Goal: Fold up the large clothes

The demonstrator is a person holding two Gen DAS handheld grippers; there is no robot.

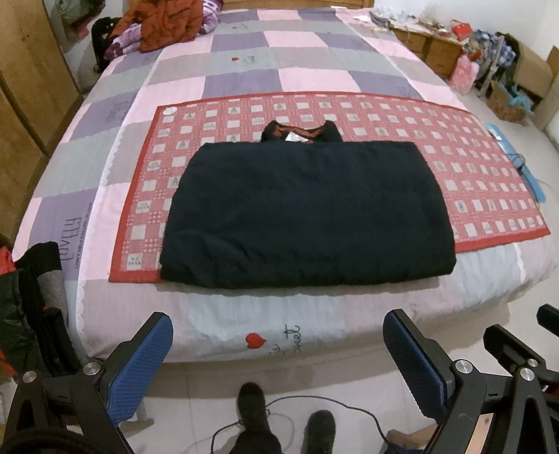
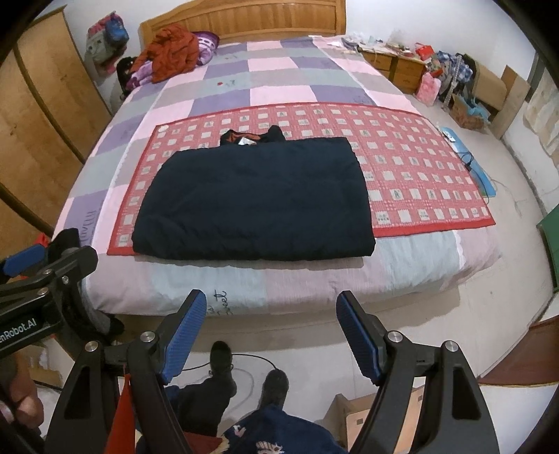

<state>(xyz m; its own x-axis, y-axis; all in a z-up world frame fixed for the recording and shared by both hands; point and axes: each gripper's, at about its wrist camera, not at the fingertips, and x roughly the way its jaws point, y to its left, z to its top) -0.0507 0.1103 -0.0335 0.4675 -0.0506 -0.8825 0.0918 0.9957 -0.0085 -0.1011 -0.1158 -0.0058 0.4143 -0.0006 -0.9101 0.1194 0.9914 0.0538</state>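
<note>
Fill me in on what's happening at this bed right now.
A person stands at the foot of the bed holding a two-finger gripper in each hand. Both the left gripper and the right gripper are open, hold nothing, and hang over the bed's near edge. On the bed, a dark navy padded garment lies folded into a neat rectangle on a red patterned mat, its collar showing at the far side. Neither gripper touches it.

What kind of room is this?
Most likely a home bedroom: a large bed with a wooden headboard, wooden drawers beside it, and a wardrobe along the wall.
</note>
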